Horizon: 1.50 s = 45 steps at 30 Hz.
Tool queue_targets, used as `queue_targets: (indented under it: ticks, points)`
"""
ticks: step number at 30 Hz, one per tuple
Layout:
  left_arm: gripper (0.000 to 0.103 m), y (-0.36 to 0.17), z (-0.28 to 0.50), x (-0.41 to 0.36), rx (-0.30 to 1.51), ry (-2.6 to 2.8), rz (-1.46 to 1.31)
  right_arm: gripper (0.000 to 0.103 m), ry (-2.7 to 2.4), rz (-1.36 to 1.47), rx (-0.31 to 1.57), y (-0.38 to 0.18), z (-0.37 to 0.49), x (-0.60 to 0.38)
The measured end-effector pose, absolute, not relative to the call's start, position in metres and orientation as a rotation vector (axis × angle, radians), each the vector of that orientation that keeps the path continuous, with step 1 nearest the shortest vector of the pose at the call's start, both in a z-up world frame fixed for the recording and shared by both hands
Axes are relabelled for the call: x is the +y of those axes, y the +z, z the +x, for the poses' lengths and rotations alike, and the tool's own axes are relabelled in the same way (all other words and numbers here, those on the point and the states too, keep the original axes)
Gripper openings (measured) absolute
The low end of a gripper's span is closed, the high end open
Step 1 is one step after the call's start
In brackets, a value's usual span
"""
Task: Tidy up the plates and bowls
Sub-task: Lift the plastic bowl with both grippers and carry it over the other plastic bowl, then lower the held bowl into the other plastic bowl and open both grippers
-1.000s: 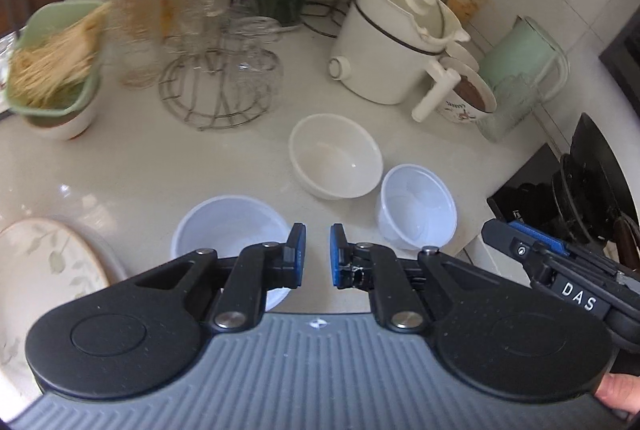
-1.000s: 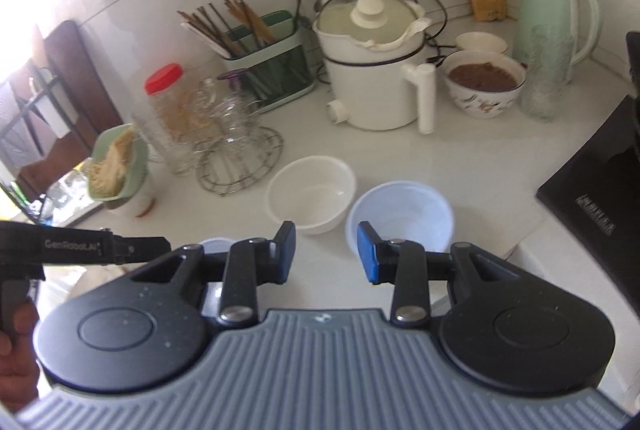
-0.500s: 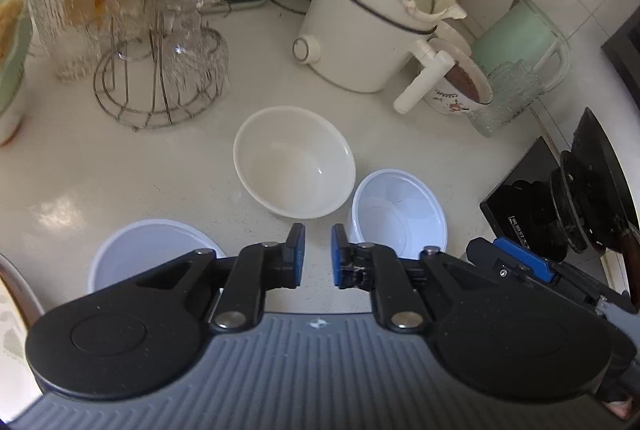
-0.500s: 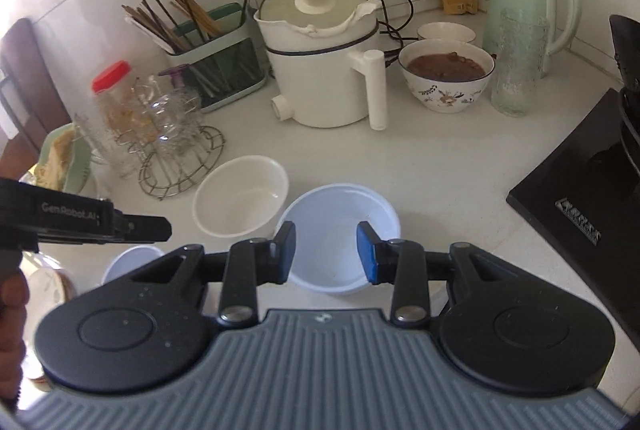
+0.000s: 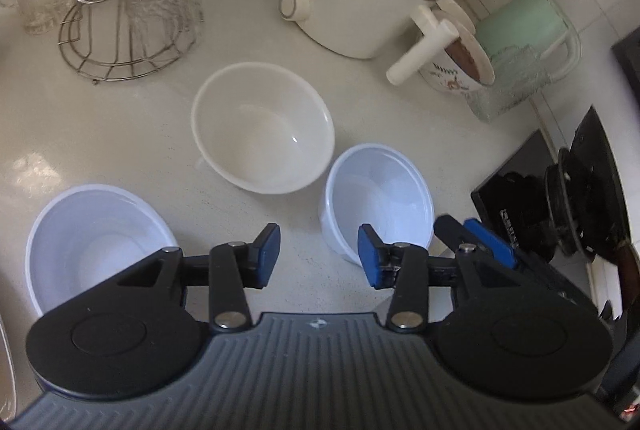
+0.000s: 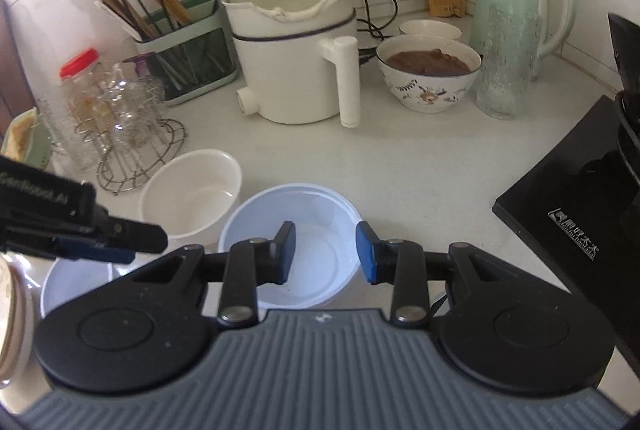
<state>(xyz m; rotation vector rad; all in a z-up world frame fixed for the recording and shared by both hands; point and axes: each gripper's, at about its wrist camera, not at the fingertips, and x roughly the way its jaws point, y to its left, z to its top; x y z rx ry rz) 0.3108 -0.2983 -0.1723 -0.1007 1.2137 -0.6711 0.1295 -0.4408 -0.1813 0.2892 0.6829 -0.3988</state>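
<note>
Bowl: the translucent plastic bowl (image 6: 290, 242) lies directly beneath the right tongs (image 6: 325, 252), near the surface's front edge.
Tongs: both spread, empty; left tongs (image 5: 318, 256) farther off.

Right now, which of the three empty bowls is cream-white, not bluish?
The middle bowl, farthest back near the wire rack. The two plastic bowls flanking it look bluish-white.

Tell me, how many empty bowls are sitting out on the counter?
3. A cream bowl sits mid-counter by the wire glass rack; a bluish-white bowl lies just right of it; another bluish-white bowl is nearer, on the left. A small white dish behind the filled bowl may be a fourth.
</note>
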Motion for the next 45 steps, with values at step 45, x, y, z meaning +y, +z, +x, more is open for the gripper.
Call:
queue_targets:
  ticks: [45]
  points:
    - [0.015, -0.201, 0.318, -0.357, 1.289, -0.65, -0.028, 0.013, -0.423, 0.544, 0.794, -0.224, 0.149, -0.489]
